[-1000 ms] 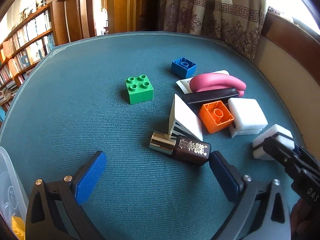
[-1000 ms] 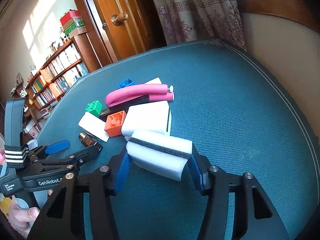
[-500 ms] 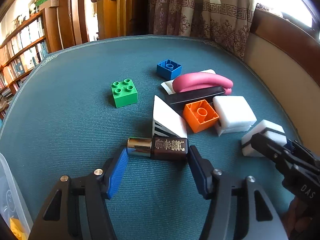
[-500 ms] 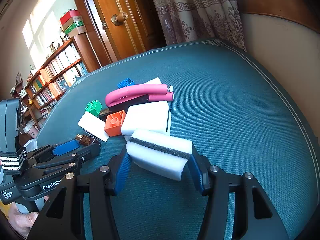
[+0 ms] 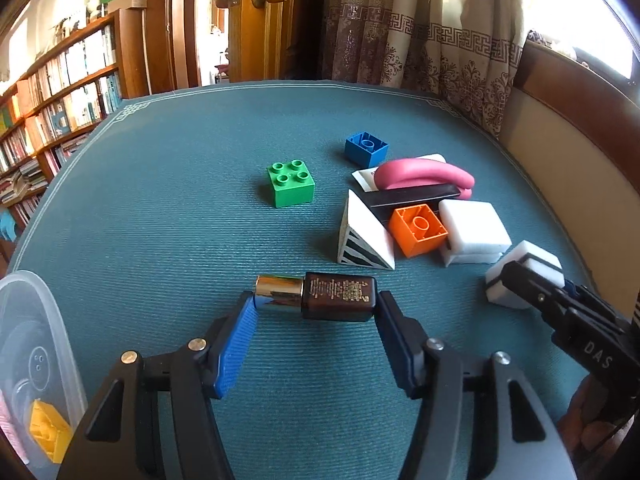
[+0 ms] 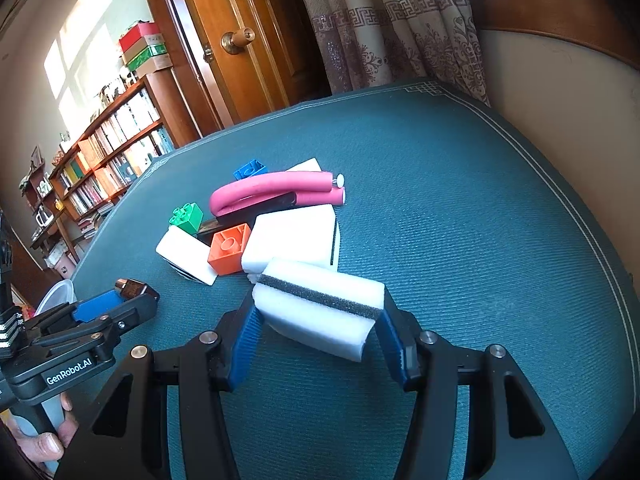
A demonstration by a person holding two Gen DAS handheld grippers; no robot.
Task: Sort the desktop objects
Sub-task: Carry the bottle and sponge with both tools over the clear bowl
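Your left gripper (image 5: 316,312) is clamped end-to-end on the brown bottle (image 5: 318,295) near the table's (image 5: 160,208) front edge, and your right gripper (image 6: 318,330) is squeezing the white sponge (image 6: 320,306) toward the right edge.

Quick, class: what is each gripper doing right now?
Left gripper: shut on the brown bottle.
Right gripper: shut on the white sponge.
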